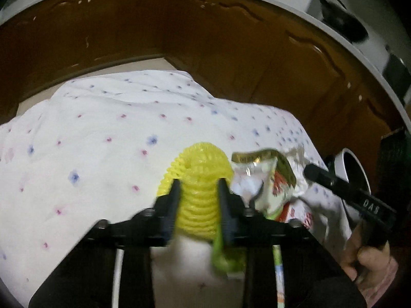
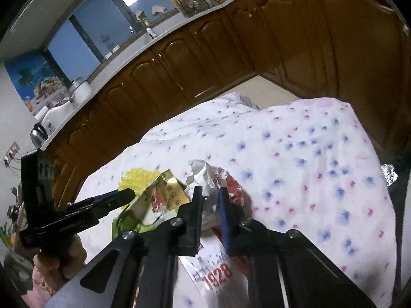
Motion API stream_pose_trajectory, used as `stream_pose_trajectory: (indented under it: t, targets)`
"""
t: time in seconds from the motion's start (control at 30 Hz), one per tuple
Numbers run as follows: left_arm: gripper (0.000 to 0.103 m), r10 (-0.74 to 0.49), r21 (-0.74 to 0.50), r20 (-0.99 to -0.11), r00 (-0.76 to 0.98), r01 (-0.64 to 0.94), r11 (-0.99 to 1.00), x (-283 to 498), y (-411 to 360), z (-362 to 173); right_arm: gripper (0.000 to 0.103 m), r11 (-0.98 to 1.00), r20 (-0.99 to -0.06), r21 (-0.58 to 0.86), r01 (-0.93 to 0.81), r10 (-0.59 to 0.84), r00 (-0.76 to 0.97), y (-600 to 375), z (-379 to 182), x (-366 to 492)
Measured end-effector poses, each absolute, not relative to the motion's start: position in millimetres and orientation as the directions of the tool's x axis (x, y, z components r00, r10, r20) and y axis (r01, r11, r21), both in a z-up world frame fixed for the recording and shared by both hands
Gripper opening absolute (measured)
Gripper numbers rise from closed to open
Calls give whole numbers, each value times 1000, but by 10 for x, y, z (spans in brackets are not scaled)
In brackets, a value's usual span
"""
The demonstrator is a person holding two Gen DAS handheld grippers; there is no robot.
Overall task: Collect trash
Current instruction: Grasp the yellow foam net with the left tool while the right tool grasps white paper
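Trash in both tools now: left tool (image 1: 197,200) clamped on the yellow mesh sleeve (image 1: 199,177), its long axis running straight out between the fingers, away over the flowered table (image 1: 102,128). Right tool (image 2: 209,213) pinched narrow on the crumpled silver wrapper (image 2: 208,177), just right of the sleeve. The gold-and-green snack packet (image 2: 159,200) lies between the two tools, touching both loads, and looks about as near to either hand

a surface (image 1: 102,118) draped in a white cloth (image 2: 308,154) dotted with small blue and pink flowers. on it lie a yellow foam net sleeve (image 1: 200,177), crumpled foil snack wrappers (image 1: 267,179) just beside it, and a printed wrapper (image 2: 215,272) marked 1928.
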State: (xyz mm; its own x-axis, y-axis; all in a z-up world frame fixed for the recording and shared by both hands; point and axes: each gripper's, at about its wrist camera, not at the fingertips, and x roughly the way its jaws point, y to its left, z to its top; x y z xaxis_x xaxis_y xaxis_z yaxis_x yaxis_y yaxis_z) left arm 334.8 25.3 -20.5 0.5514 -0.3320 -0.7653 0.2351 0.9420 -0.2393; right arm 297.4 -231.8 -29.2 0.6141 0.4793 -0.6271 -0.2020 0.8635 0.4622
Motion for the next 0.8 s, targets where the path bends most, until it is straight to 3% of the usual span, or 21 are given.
stream_pose_trajectory:
  t: [0.1,0.33,0.8]
  targets:
    - [15,-327,-219,-749,576,251,943,3194,218,-113,8,873,-615,441,-210,464,638,-2383,-207,2806]
    - [15,-307,-215,-652,694,218,952,2789,276,345,8,875,-551,443,-195,437,711,-2666,69,2444]
    - [15,-478,-278,-574,665,391,878,2284,-331,818,8,880,-498,457,-127,372,783,-3313,237,1751]
